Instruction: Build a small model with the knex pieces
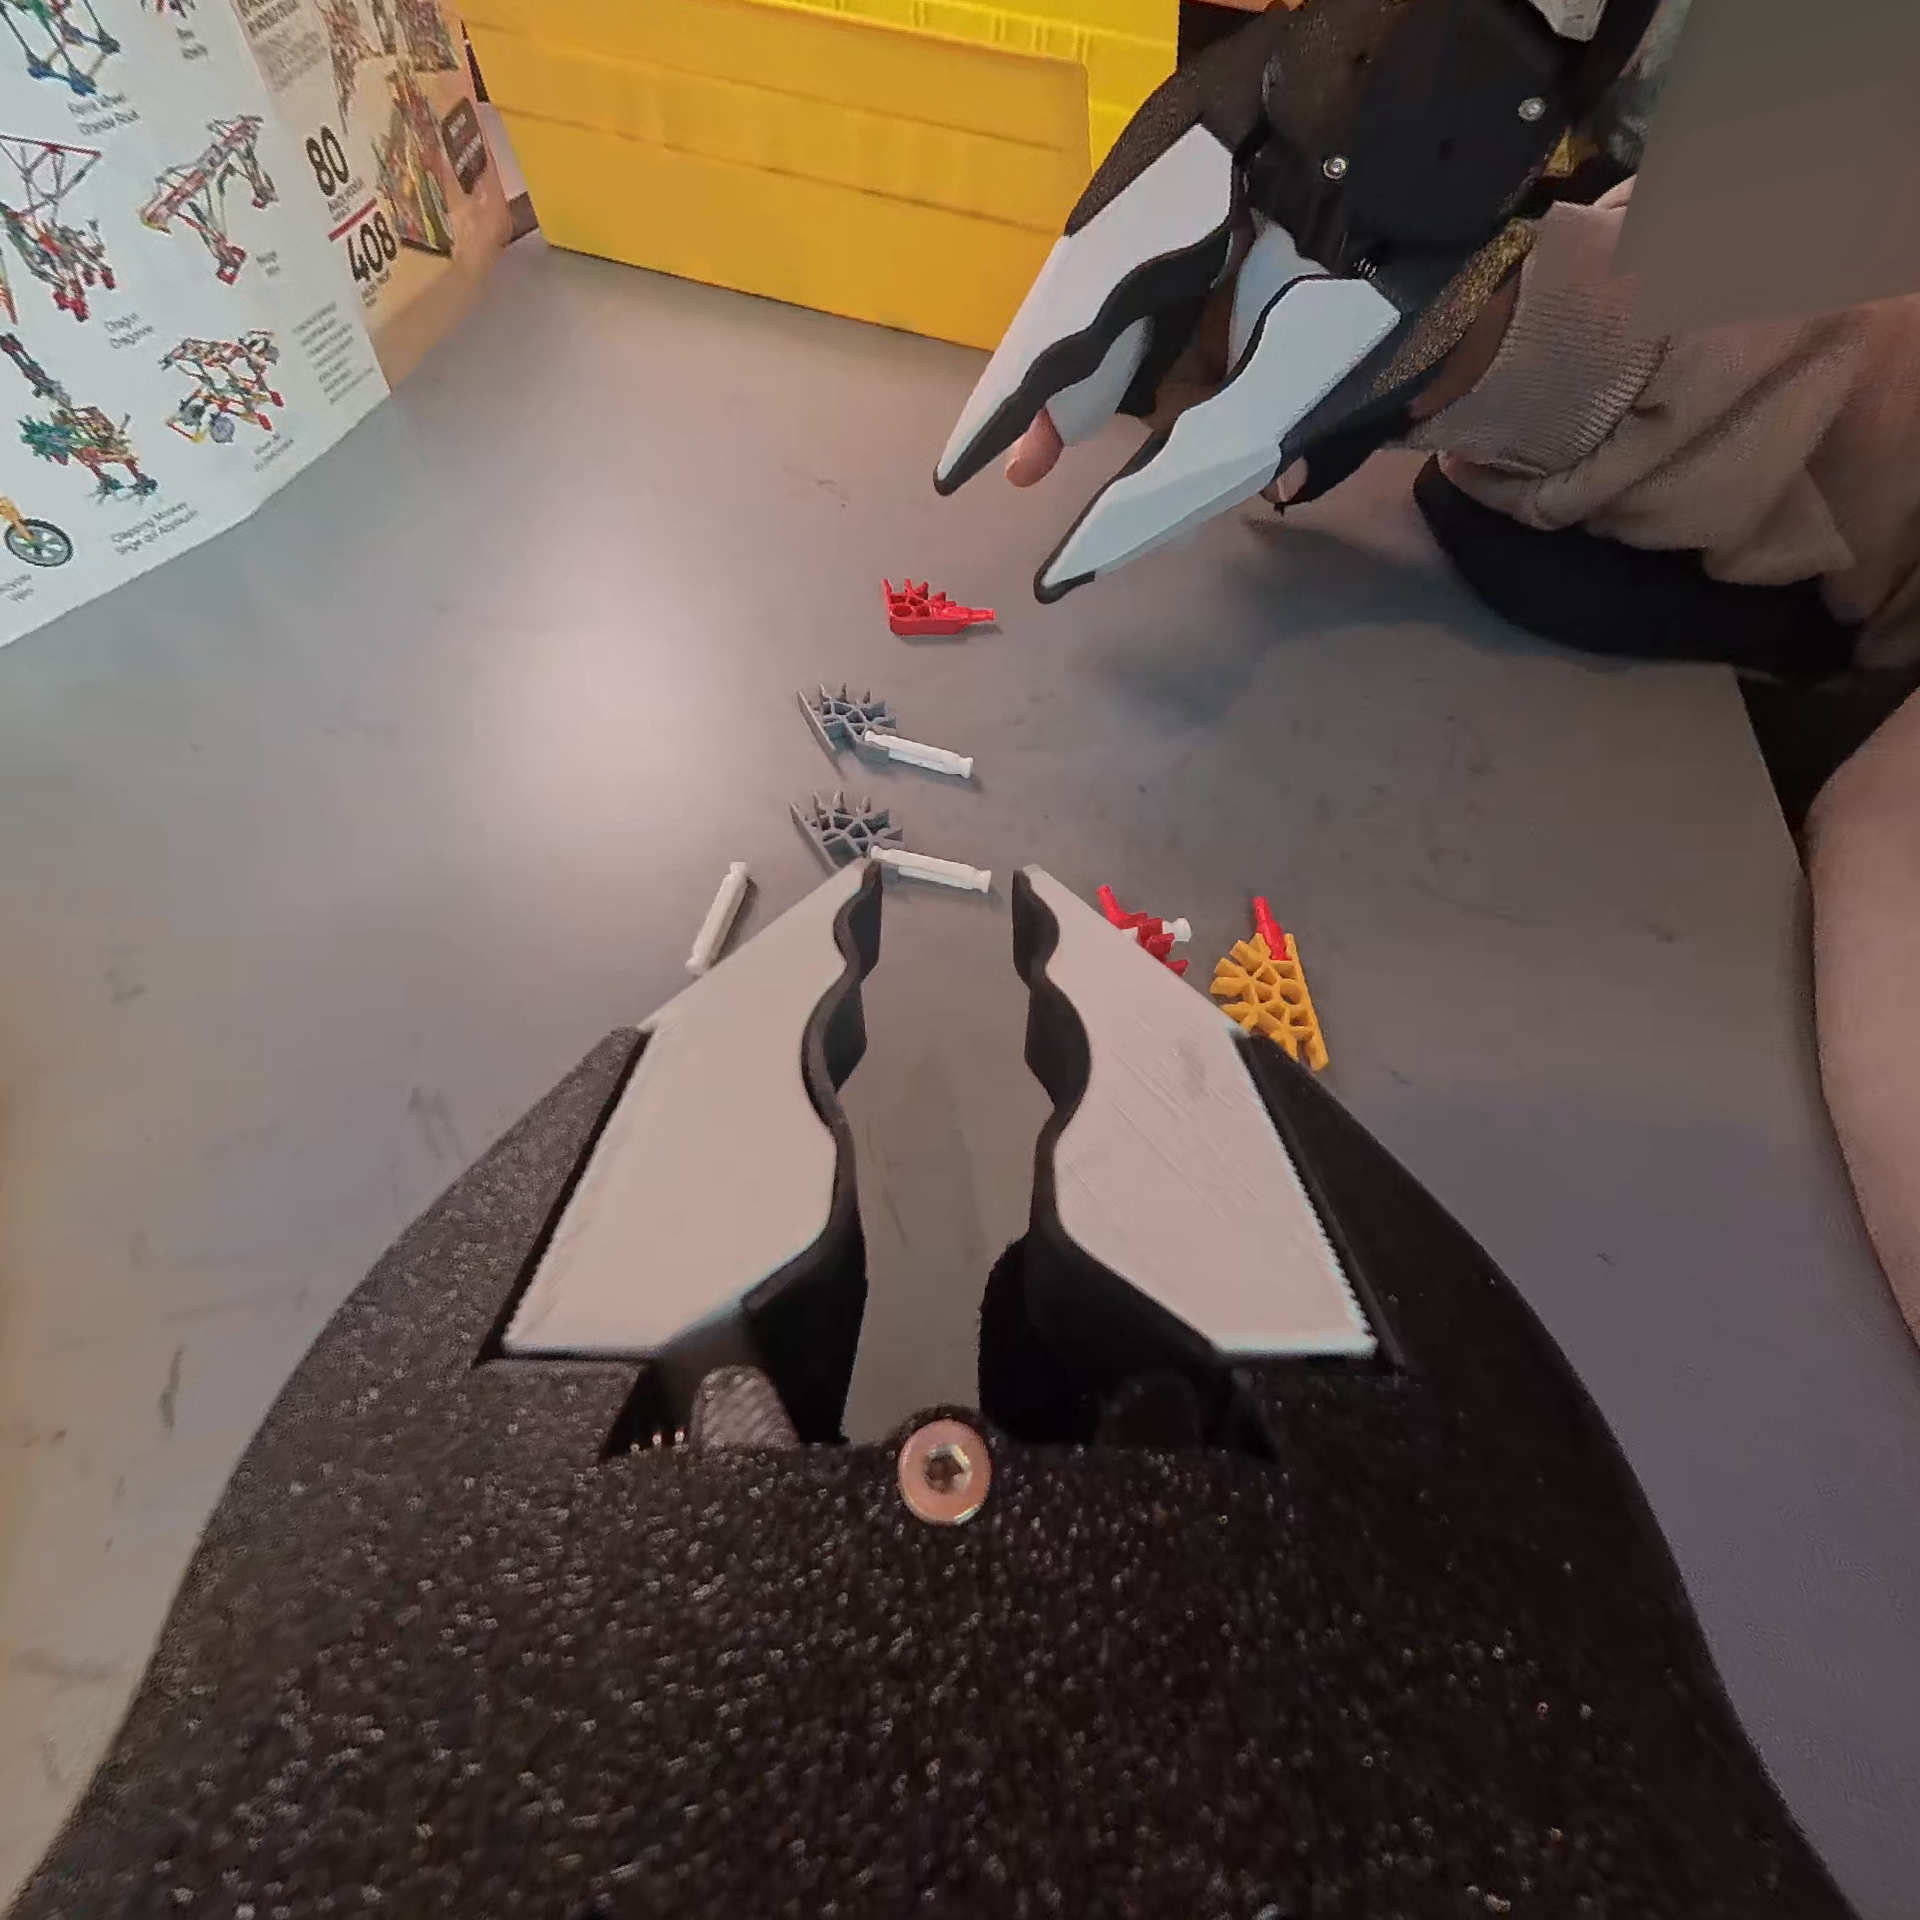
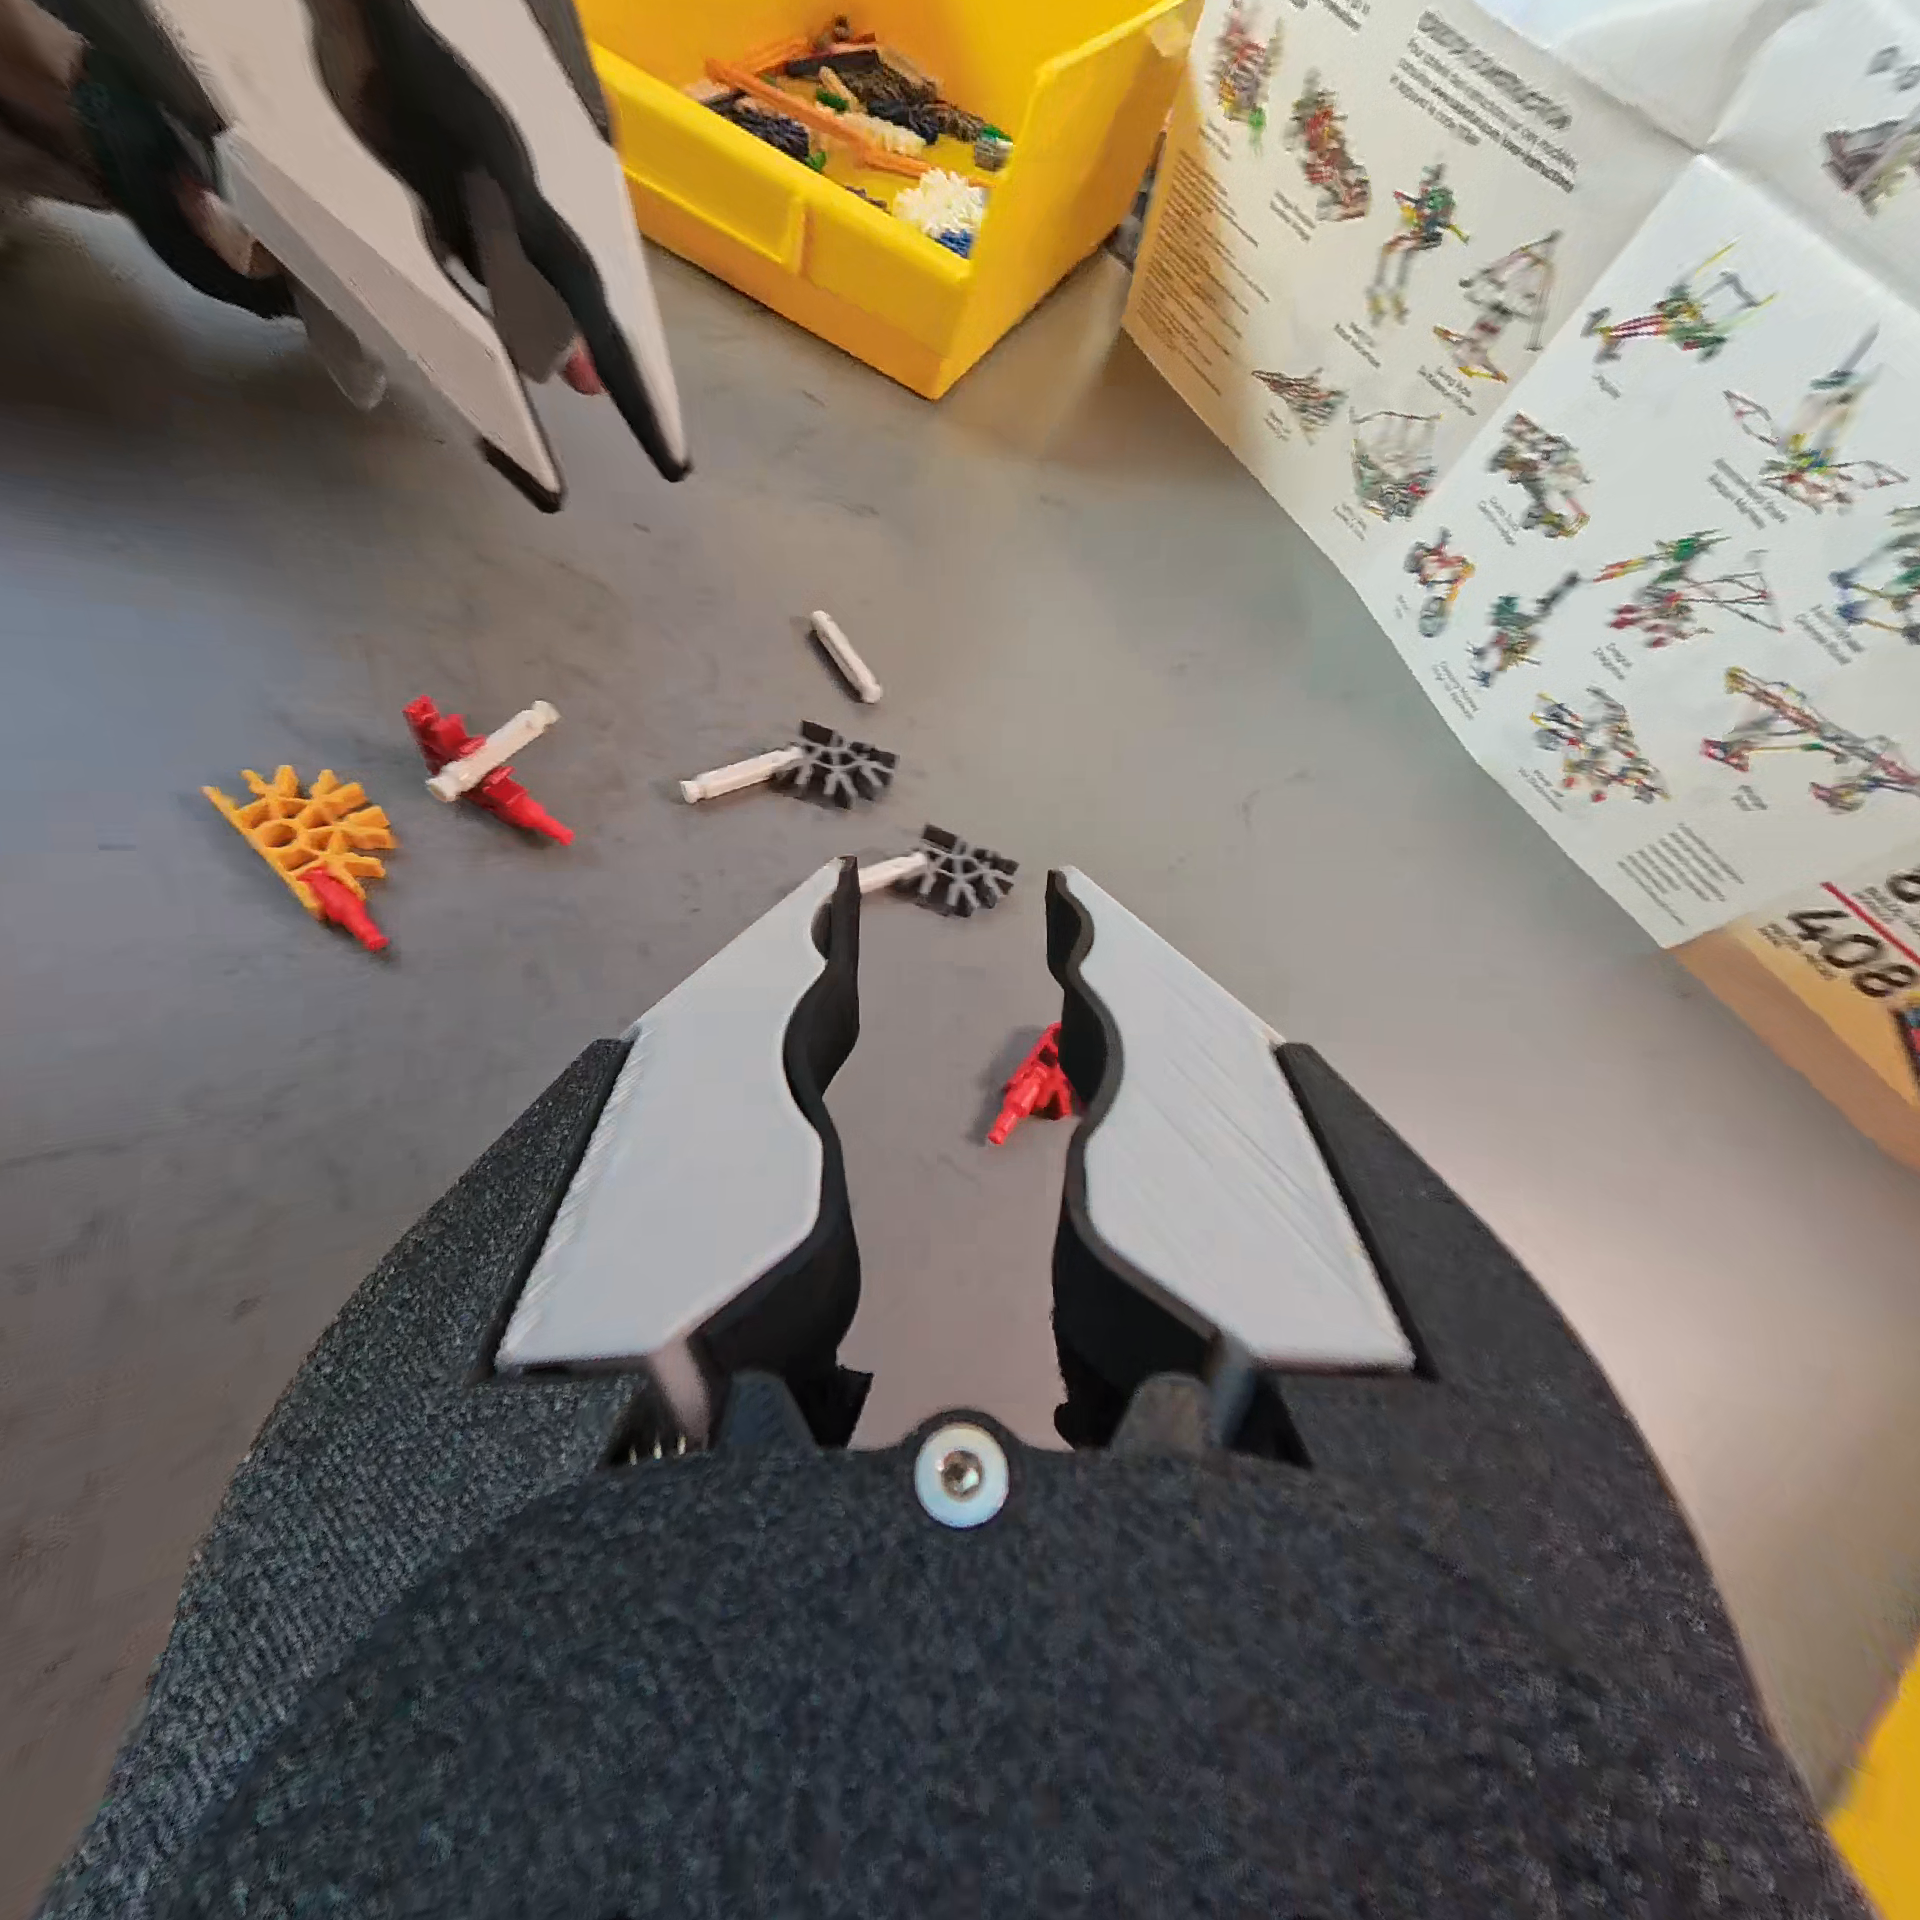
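My left gripper (image 1: 948,881) is open and empty, low over the grey table (image 1: 416,831). Just past its tips lies a grey connector with a white rod (image 1: 847,828). A second grey connector with a rod (image 1: 847,717) lies farther on. A loose white rod (image 1: 717,920) lies left of the left finger. My right gripper (image 2: 951,873) is open and empty. A red connector (image 2: 1029,1086) lies on the table between its fingers, close to the right one. The right gripper also shows in the left wrist view (image 1: 995,538), above that red connector (image 1: 930,608).
A red connector with a white rod (image 2: 478,769) and a yellow connector with a red rod (image 2: 307,831) lie to the side. A yellow bin (image 2: 883,291) with several parts stands at the back. A folded picture sheet (image 2: 1558,468) leans on a box (image 2: 1818,987). A person's sleeve (image 1: 1662,436) is at the right. Left tips to right tips: about 12 cm. The loose white rod (image 1: 717,920) lies around 7 cm away from my left fingertips. Seen from the right wrist view (image 2: 842,658) as well.
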`<state>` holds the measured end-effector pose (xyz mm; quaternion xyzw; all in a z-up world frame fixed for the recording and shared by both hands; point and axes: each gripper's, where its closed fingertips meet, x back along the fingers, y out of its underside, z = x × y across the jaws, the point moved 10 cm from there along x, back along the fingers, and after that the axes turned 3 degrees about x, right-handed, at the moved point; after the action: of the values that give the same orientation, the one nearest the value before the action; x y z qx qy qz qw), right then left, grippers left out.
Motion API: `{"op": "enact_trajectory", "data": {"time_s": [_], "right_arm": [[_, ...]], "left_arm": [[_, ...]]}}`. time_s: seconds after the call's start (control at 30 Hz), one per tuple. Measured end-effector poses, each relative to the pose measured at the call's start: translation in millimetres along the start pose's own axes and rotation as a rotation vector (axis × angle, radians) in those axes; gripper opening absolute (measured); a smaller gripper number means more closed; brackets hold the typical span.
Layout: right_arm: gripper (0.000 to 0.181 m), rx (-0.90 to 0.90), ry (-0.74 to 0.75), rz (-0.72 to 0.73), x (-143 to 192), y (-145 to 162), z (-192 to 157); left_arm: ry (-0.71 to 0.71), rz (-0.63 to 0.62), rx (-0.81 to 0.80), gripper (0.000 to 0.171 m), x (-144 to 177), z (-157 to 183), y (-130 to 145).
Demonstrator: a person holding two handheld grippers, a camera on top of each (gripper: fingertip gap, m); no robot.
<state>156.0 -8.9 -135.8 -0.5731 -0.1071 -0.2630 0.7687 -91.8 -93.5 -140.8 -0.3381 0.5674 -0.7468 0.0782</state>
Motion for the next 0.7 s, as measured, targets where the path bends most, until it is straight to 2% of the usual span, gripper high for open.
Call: {"op": "enact_trajectory", "data": {"time_s": [0.1, 0.2, 0.3, 0.43, 0.57, 0.7], "right_arm": [[0.033, 0.045, -0.283, 0.025, -2, -3, -24], [0.029, 0.126, -0.547, -0.038, -10, -7, -63], [0.028, 0.205, -0.569, -0.128, -21, -10, -80], [0.026, 0.221, -0.548, -0.193, -30, -17, -80], [0.007, 0.251, -0.577, -0.212, -30, -22, -90], [0.007, 0.26, -0.572, -0.17, -26, -18, -90]], "left_arm": [[0.02, -0.045, -0.011, 0.025, -3, 2, 3], [0.04, -0.094, -0.03, 0.025, -8, 5, 7], [0.069, -0.102, -0.032, 0.021, -11, 8, 9], [0.072, -0.094, -0.061, 0.02, -10, 9, 9], [0.098, -0.106, -0.05, 0.02, -10, 9, 9], [0.135, -0.115, -0.05, 0.021, -9, 13, 8]]}}
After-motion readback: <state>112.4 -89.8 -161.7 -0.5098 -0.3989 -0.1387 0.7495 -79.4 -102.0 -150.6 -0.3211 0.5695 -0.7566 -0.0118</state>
